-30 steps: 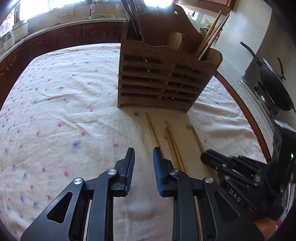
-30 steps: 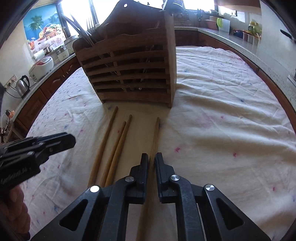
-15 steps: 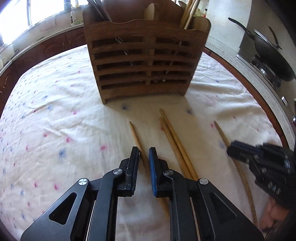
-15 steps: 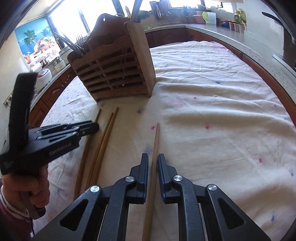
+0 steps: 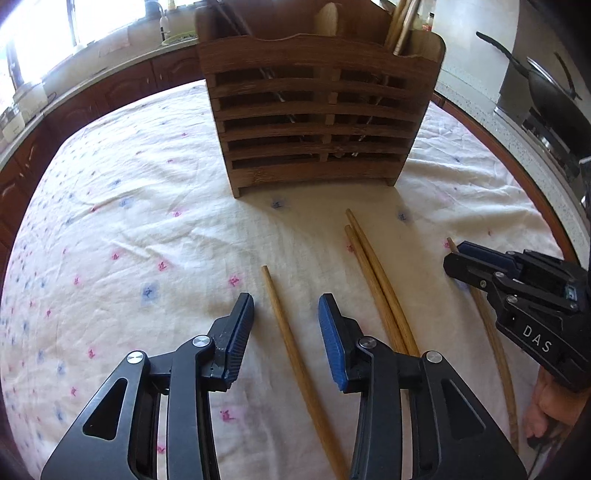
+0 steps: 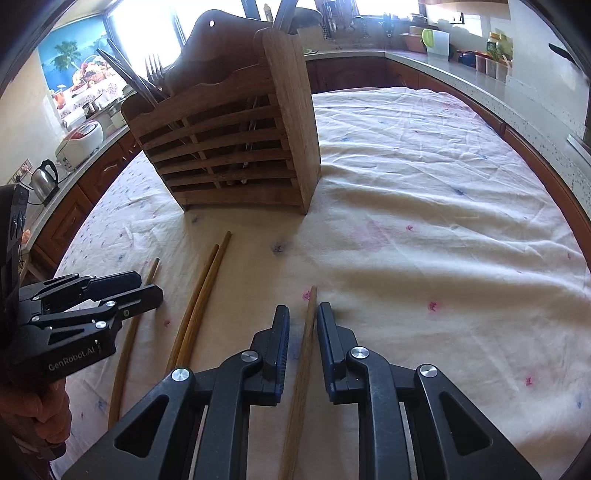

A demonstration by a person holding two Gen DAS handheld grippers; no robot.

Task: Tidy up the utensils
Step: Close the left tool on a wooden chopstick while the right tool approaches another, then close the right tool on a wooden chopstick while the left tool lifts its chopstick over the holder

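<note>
Several wooden chopsticks lie on the flowered tablecloth before a slatted wooden utensil holder [image 5: 317,122], which also shows in the right wrist view [image 6: 236,147]. My left gripper [image 5: 286,328] is open, its pads astride one chopstick [image 5: 291,350] lying on the cloth. A pair of chopsticks [image 5: 376,280] lies just to its right. My right gripper [image 6: 303,332] is open a little around another chopstick [image 6: 301,369], its pads apart from the stick. In the left wrist view the right gripper [image 5: 465,258] sits over that chopstick [image 5: 495,350]. The left gripper also shows in the right wrist view [image 6: 144,288].
The holder has forks and knives [image 6: 144,81] in one part and chopsticks [image 5: 402,18] in another. A wok [image 5: 546,92] sits on a stove to the right. A kettle [image 6: 46,177] and rice cooker [image 6: 83,140] stand on the counter at left.
My left gripper has opened from nearly shut and now straddles the chopstick. My right gripper has opened slightly around its chopstick. Both have shifted a little toward the holder.
</note>
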